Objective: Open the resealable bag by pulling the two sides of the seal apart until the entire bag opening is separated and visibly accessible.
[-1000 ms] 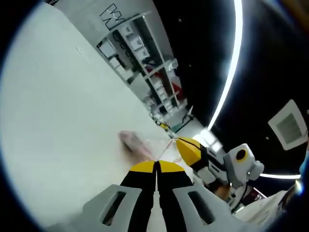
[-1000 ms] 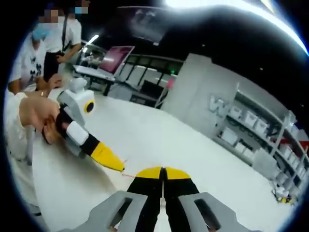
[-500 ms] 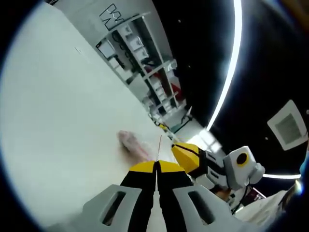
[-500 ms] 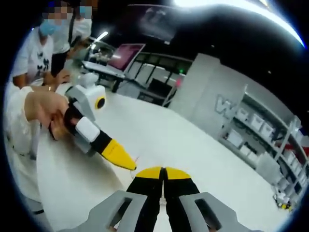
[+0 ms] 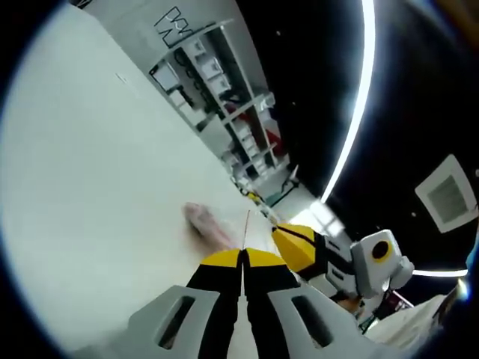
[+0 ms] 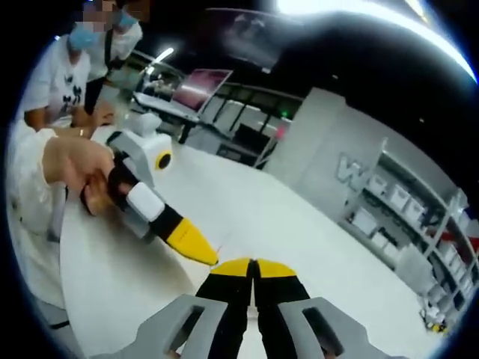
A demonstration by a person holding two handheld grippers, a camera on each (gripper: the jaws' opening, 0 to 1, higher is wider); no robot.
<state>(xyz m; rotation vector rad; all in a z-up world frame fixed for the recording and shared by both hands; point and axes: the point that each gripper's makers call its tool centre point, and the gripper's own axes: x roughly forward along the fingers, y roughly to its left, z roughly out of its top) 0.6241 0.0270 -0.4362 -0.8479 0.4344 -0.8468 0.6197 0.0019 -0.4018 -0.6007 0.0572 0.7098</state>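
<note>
My left gripper (image 5: 242,256) is shut, and a thin red-edged strip of the clear resealable bag (image 5: 247,224) rises from between its yellow tips. A blurred pink mass (image 5: 208,223) shows through the film just beyond. My right gripper (image 5: 288,238) comes in from the right, its yellow tips close beside the left ones. In the right gripper view the right gripper (image 6: 252,263) is shut too. There the left gripper (image 6: 200,250), held by a hand (image 6: 75,168), almost touches it. A short red bit of the seal (image 6: 218,247) shows between them. The clear film is hard to see.
A white table (image 5: 90,149) lies under both grippers. Shelving with white bins (image 6: 404,217) stands by a grey wall. People in white (image 6: 52,82) sit at the table's far side near a laptop (image 6: 196,82).
The two grippers have drawn closer together. The red seal line, stretched between their tips one second ago, now stands up from the left jaws. Both stay shut.
</note>
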